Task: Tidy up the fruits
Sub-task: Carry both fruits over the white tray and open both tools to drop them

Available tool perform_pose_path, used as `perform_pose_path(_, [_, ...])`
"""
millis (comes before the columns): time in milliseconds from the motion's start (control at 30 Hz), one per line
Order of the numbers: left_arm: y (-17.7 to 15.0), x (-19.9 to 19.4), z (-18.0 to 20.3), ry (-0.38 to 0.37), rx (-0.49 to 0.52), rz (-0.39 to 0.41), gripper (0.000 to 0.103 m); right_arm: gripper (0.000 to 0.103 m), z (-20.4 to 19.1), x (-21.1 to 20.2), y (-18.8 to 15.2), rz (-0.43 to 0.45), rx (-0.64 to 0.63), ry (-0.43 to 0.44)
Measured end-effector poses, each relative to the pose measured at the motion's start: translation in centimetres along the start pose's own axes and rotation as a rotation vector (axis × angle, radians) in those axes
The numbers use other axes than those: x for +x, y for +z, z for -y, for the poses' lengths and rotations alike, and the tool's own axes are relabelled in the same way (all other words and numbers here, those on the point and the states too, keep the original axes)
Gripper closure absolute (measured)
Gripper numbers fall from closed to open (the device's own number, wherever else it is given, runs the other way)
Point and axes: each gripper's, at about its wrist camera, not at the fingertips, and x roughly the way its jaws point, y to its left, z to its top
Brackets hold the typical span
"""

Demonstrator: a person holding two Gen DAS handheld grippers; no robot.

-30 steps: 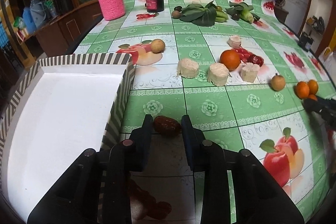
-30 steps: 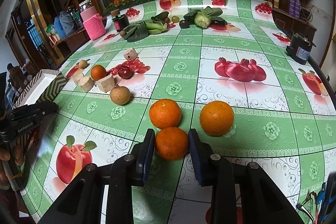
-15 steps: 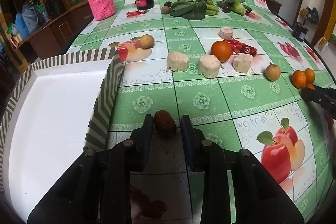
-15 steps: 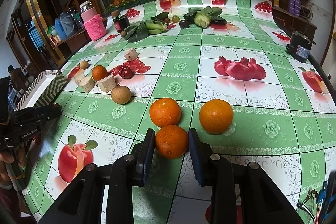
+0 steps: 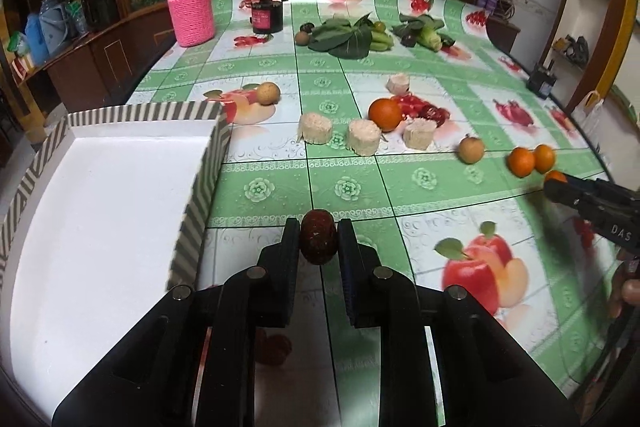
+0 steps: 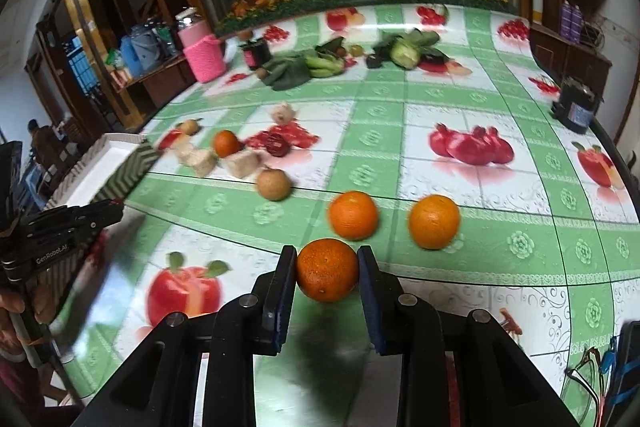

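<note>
My left gripper (image 5: 319, 237) is shut on a dark red date (image 5: 316, 235) and holds it above the table, just right of the striped box (image 5: 200, 183) with a white inside. My right gripper (image 6: 326, 269) is shut on an orange (image 6: 327, 269), lifted off the table. Two more oranges (image 6: 353, 215) (image 6: 434, 221) lie just beyond it. A brown round fruit (image 6: 273, 183) lies to their left. In the left wrist view another orange (image 5: 384, 114), a brown fruit (image 5: 471, 149) and another (image 5: 268, 93) lie mid-table. The right gripper (image 5: 560, 187) shows at the right edge there.
Three pale cut chunks (image 5: 363, 136) lie in a row mid-table, a fourth (image 5: 398, 83) behind. Leafy greens (image 5: 348, 37), a pink-sleeved jar (image 5: 190, 11) and a dark jar (image 5: 267, 14) stand at the far side. A black device (image 6: 576, 107) sits at the right edge.
The left gripper closed on the date and lifted it. The right gripper closed on the orange and raised it off the table, the view tilting up.
</note>
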Motion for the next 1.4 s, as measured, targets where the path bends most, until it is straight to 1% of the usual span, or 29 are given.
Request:
perform_pose_path(67, [-0.1,-1.0,-0.4,0.001,-0.014,0.008,0.085,0.073,-0.9,-0.3,0.2,0.004,-0.008,0.032])
perform_pose_path(200, [-0.2,-3.1,-2.2,0.017,-0.05,0.02,0.085,0.073,-4.2,-0.4,1.1,0.012,-0.047,0.134])
perform_pose_path(267, [-0.5,-4.1,-3.5,0.038,-0.065,0.03,0.085,0.073,-6.1,-0.1,1.5,0.012,-0.078,0.172])
perform_pose_path(333, [-1.0,-5.0,-5.0,0.075,-0.082,0.035,0.085,0.073,-8.1,0.4,1.9,0.01,-0.101,0.214])
perform_pose_path(500, [-2.3,-6.3,-9.4,0.154,-0.169,0.034,0.085,0.073,-13.9,2.4,3.8,-0.005,-0.173,0.327])
perform_pose_path(600, [-3.0,-6.3,-11.3,0.166,-0.211,0.02,0.085,0.073,-17.8,4.1,5.0,-0.022,-0.235,0.371])
perform_pose_path(667, [-3.3,-6.1,-12.0,0.171,-0.221,0.011,0.085,0.073,-20.5,5.5,5.8,-0.039,-0.289,0.39])
perform_pose_path(800, [-3.9,-5.4,-12.9,0.184,-0.244,-0.018,0.085,0.073,-24.9,8.5,6.8,-0.073,-0.361,0.412])
perform_pose_path(900, [-4.5,-4.8,-13.0,0.182,-0.253,-0.052,0.085,0.073,-27.0,10.3,7.2,-0.102,-0.402,0.425])
perform_pose_path(967, [-4.6,-4.7,-12.9,0.203,-0.258,-0.053,0.085,0.073,-27.9,11.6,7.5,-0.121,-0.423,0.426])
perform_pose_path(1067, [-4.6,-4.6,-12.7,0.19,-0.268,-0.058,0.085,0.073,-28.5,13.4,7.6,-0.152,-0.443,0.41])
perform_pose_path(1233, [-4.4,-4.1,-11.7,0.137,-0.253,-0.078,0.085,0.073,-28.4,15.3,7.6,-0.192,-0.438,0.401])
perform_pose_path(1333, [-4.1,-3.8,-11.6,0.133,-0.249,-0.089,0.085,0.073,-28.3,15.8,7.8,-0.191,-0.43,0.395])
perform_pose_path(1400, [-4.0,-3.5,-11.8,0.138,-0.252,-0.101,0.079,0.072,-28.0,15.5,7.9,-0.178,-0.428,0.39])
